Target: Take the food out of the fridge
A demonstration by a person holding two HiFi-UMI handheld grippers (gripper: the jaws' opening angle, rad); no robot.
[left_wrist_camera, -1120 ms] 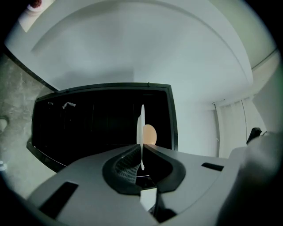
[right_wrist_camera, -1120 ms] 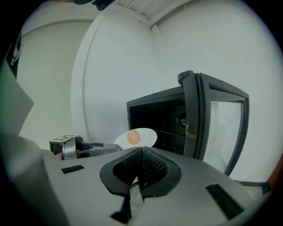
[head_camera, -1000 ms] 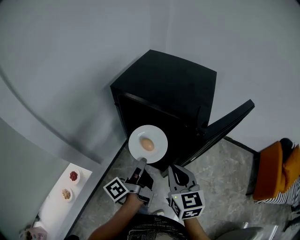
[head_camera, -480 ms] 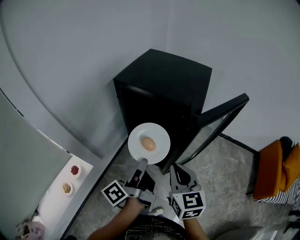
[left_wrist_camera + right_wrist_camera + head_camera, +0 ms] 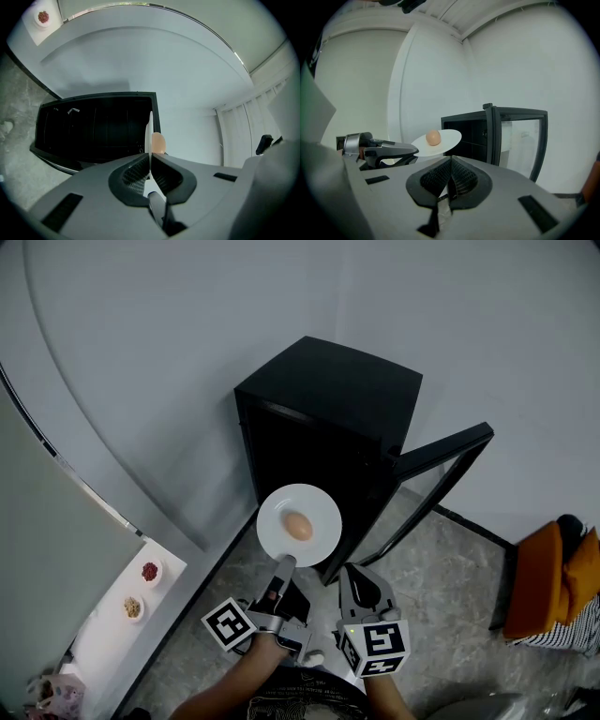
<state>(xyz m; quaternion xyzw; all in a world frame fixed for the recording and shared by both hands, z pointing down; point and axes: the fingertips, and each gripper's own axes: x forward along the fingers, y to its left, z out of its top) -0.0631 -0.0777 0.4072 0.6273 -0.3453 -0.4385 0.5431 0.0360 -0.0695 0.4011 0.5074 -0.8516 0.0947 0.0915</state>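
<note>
A white plate [image 5: 317, 542] with one brown egg [image 5: 298, 526] on it is held level in front of the open black fridge [image 5: 328, 390]. My left gripper [image 5: 283, 562] is shut on the plate's near rim. In the left gripper view the plate [image 5: 149, 125] stands edge-on between the jaws, with the egg [image 5: 158, 142] beside it. My right gripper [image 5: 355, 577] hangs just right of the plate, shut and empty. From the right gripper view [image 5: 451, 165] I see the plate [image 5: 446, 138], the egg [image 5: 433, 137] and the left gripper [image 5: 414, 151].
The fridge's glass door [image 5: 441, 461] swings open to the right. At lower left a white ledge carries two small dishes, one with red food [image 5: 150, 571] and one with brownish food [image 5: 133, 607]. An orange object [image 5: 539, 592] sits at the right edge. Stone floor [image 5: 441, 577] lies below.
Both grippers have drawn back a little from the fridge, with the plate and egg still in the left gripper's grip. The fridge looks slightly farther off.
</note>
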